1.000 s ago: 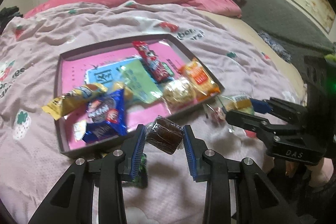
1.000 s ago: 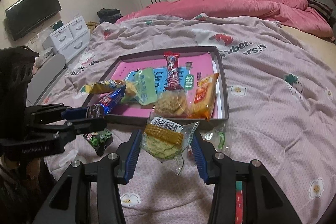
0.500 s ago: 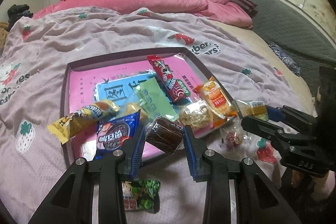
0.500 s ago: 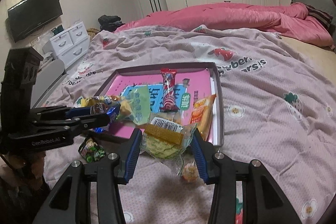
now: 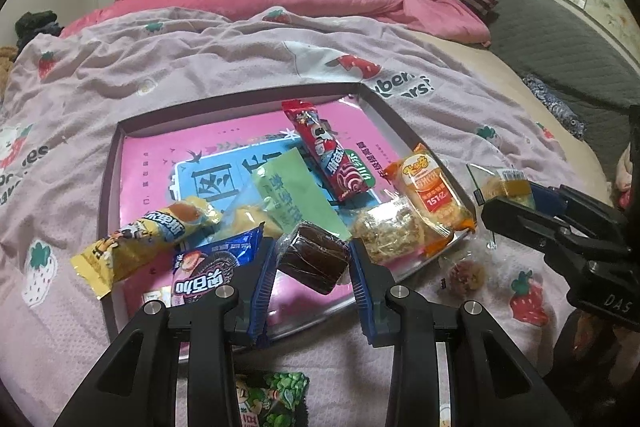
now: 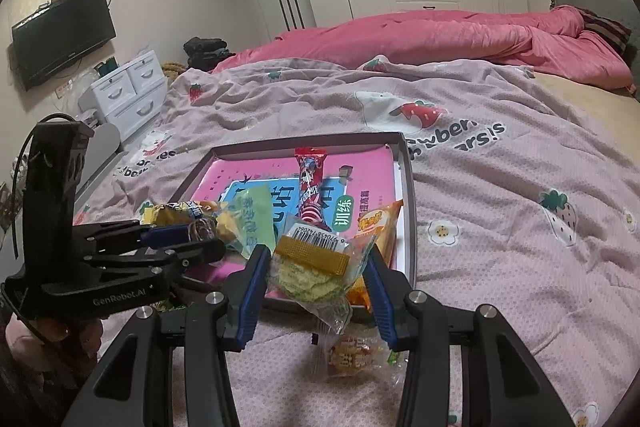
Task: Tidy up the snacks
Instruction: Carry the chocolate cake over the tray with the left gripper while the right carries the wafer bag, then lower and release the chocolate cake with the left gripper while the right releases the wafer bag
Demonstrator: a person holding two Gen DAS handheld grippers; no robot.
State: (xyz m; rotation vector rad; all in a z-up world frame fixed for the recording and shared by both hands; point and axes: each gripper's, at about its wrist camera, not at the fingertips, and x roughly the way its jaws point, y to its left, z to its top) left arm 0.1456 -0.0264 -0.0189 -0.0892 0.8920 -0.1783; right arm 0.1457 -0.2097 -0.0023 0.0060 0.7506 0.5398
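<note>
Both hands are busy over the bed: the left tool [image 5: 311, 259] pinches a dark brown wrapped cake [image 5: 314, 255] across its middle, hanging just above the near edge of the tray [image 5: 112, 195], while the right tool [image 6: 316, 267] is clamped on a clear crinkly packet of pale crackers [image 6: 310, 269] by the tray's near right corner. The cake looks soft and light, so a gentle squeeze on its flat sides seems right (harder and it would probably squash). The packet looks slippery and its contents brittle; holding the filled body rather than the loose film tail seems safest
</note>
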